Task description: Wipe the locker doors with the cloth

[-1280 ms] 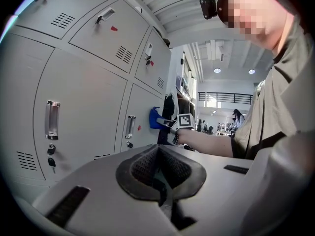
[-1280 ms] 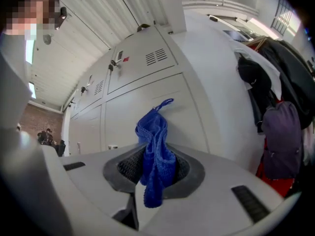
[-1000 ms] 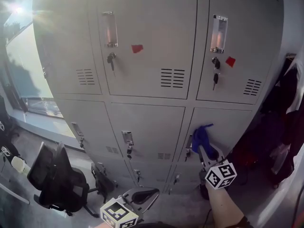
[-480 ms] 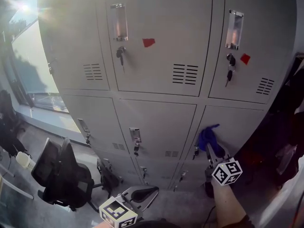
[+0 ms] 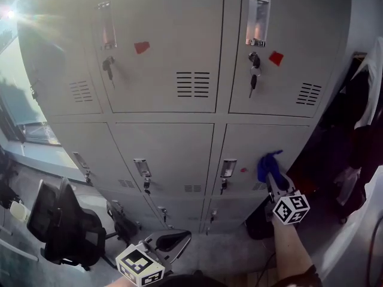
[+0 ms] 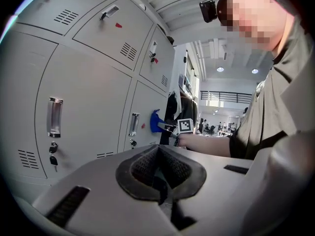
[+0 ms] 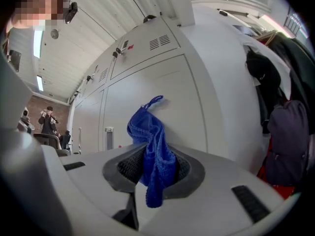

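A bank of grey locker doors (image 5: 161, 58) fills the head view. My right gripper (image 5: 271, 178) is shut on a blue cloth (image 5: 266, 164) and presses it against the middle-row right door (image 5: 281, 142), to the right of that door's handle (image 5: 227, 168). In the right gripper view the cloth (image 7: 150, 149) bunches up out of the shut jaws and its top touches the door. My left gripper (image 5: 169, 243) hangs low near the floor, away from the lockers. In the left gripper view that gripper (image 6: 158, 173) is shut with nothing in it, and the cloth (image 6: 154, 121) shows far off.
A black office chair (image 5: 60, 223) stands at the lower left below a bright window (image 5: 15, 70). Dark clothes (image 5: 359, 118) hang right of the lockers. Keys hang in the upper locks (image 5: 254, 79). Red stickers (image 5: 276, 57) mark the upper doors.
The right gripper has carried the cloth to the right across the middle-row door, away from its handle. The head view has swung right. The left gripper stays low.
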A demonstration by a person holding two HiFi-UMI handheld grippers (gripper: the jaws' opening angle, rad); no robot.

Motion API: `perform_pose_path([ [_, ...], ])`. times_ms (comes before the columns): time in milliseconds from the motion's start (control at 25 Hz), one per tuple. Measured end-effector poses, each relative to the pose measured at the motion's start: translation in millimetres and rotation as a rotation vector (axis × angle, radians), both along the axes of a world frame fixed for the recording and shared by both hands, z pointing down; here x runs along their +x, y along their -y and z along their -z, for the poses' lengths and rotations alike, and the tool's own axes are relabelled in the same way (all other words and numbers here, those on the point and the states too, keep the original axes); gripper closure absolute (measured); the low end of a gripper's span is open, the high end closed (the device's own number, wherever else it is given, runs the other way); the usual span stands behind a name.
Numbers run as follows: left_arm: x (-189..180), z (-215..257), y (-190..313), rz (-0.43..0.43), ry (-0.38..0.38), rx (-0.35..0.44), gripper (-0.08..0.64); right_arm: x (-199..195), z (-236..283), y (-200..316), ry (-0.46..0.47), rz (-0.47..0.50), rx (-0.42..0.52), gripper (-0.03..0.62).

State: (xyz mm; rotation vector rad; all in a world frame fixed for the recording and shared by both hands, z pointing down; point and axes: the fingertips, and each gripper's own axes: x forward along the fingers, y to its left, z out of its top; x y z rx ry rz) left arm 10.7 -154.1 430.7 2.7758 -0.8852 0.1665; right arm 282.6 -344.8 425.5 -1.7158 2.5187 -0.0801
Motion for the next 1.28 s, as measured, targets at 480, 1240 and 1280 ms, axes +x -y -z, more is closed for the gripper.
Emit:
perform_pose_path([
  [480,24.5,2.2,-3.6,-0.046,0.003,0.006,0.552,73.3,-14.4,-9.3,0.014,-0.186,-0.049,0.514],
  [1240,-26.2,7.3,-10.5,0.053,0.003,0.008,0.552,-146.0,-8.7,-12.3,-0.063,0.184,0.020,0.514],
  [1280,-29.4,6.9,-11.1,0.059,0.004,0.007,0.552,-148.2,-11.0,-10.1,-0.065,0.183,0.017,0.514],
])
